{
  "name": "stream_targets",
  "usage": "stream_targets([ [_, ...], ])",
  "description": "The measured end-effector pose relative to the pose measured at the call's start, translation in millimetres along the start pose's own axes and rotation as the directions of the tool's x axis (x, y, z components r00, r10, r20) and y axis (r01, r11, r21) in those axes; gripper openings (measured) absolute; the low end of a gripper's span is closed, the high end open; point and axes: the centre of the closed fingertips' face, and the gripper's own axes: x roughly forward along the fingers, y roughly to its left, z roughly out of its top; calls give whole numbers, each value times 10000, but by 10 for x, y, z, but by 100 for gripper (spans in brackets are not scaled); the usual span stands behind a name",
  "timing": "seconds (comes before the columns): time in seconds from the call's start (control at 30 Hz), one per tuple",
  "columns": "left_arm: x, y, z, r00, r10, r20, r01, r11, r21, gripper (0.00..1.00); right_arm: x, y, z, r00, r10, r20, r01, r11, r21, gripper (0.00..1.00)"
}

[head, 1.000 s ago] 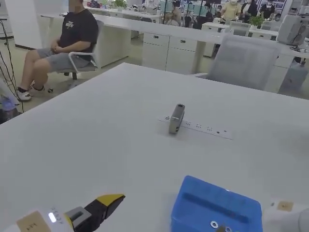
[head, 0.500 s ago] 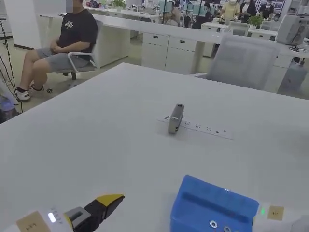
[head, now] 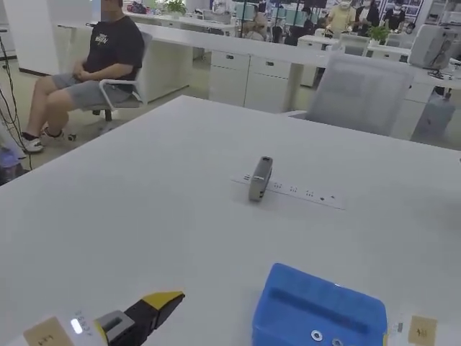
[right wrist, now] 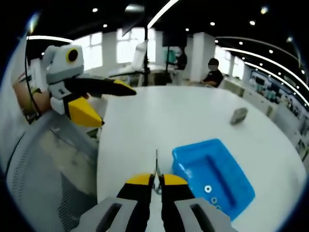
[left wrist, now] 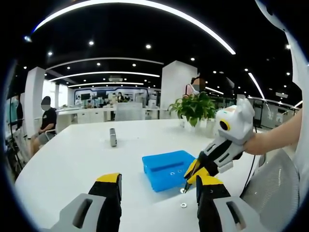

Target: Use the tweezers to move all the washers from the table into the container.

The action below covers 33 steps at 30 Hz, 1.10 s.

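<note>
Item: left gripper (left wrist: pixel 159 179). Fingers spread wide, holding nothing, above the white worktop (head: pixel 144 209).

Item: right gripper (right wrist: pixel 157 179). Fingers narrow, closed on the tweezers (right wrist: pixel 156 166), whose thin points stick out forward. In the left gripper view it comes in from the right, with the tweezers pointing down at the worktop just beside the container's near corner.

Item: container (head: pixel 320 306). Blue, shallow, open-topped, standing on the worktop.

Item: washers. Two lie inside the container (right wrist: pixel 207 188). One washer (left wrist: pixel 184 205) lies on the worktop, near the container and just below the tweezers' tips. Another small ring sits at the tips themselves; whether it is gripped cannot be told.

Item: power strip (head: pixel 295 191). White, flat on the worktop, well apart from the container, with a grey plug block (head: pixel 259 178) at its left end.

Background: a seated person (head: pixel 94 61), a grey chair (head: pixel 364 90), a potted plant (left wrist: pixel 195 108).
</note>
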Motion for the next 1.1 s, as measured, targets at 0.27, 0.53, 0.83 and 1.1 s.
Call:
stream_targets([
  [0.27, -1, 5, 7, 10000, 12, 42, -12, 10000, -25, 62, -230, -304, 302, 9865, -813, 1421, 584, 9856, 1586, 3],
  [0.53, 0, -3, 1, 10000, -32, 10, 32, 10000, -7, 62, -247, -612, 321, 9797, -1398, 1440, 1035, 9666, 2344, 3],
  [0.83, -3, 4, -5, 10000, -8, -12, 8, 10000, 1, 62, -50, -844, 194, 9852, -1384, 1014, 1020, 9476, 3027, 3],
  [1.1, -5, 11, -5, 10000, 24, 4, -24, 10000, -15, 61, 153, -991, 77, 9905, -1300, 457, 1093, 9432, 3136, 3],
])
